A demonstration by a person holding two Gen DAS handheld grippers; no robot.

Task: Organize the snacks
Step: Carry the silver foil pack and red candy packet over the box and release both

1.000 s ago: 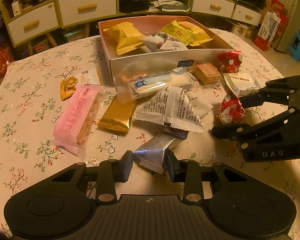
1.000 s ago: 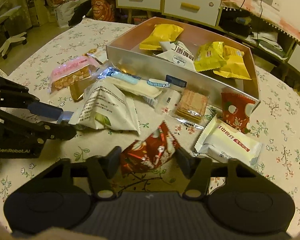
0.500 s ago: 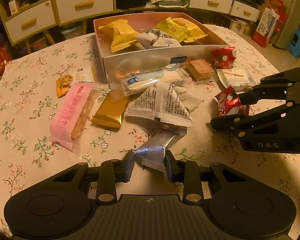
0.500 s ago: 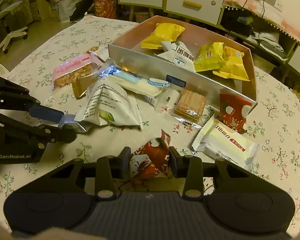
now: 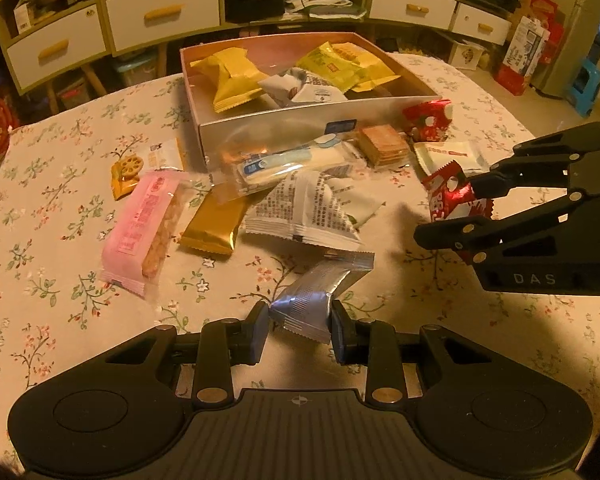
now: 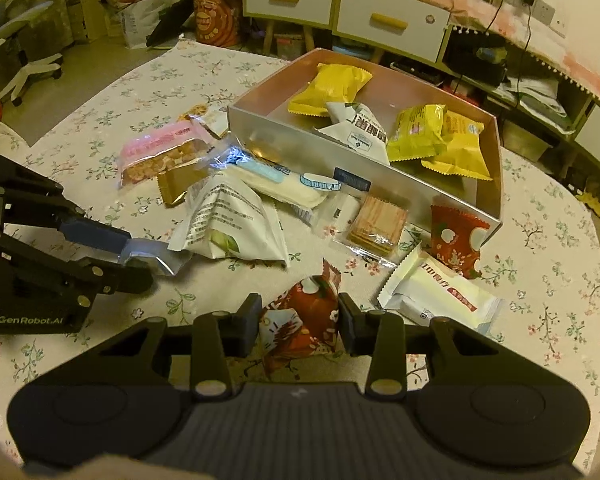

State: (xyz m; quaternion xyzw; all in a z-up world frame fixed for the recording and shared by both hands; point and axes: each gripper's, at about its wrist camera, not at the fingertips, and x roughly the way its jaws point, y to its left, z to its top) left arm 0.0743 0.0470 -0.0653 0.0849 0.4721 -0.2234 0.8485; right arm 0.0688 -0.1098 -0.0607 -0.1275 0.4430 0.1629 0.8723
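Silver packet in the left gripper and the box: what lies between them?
In the left wrist view, a white printed pouch and a long clear-wrapped bar lie between the silver packet and the box.

Left gripper [image 5: 300, 322]: your matte black housing, ribbed centre panel, two round discs at the lower corners.
Left fingers [image 5: 256, 334]: black bars, brass-coloured screws near the base.
Right gripper [image 6: 298, 320]: your matching black body, small cross mark at centre.
Markings: "DAS" at right edge of the left view; "GenRobot.AI" at lower left of the right view.
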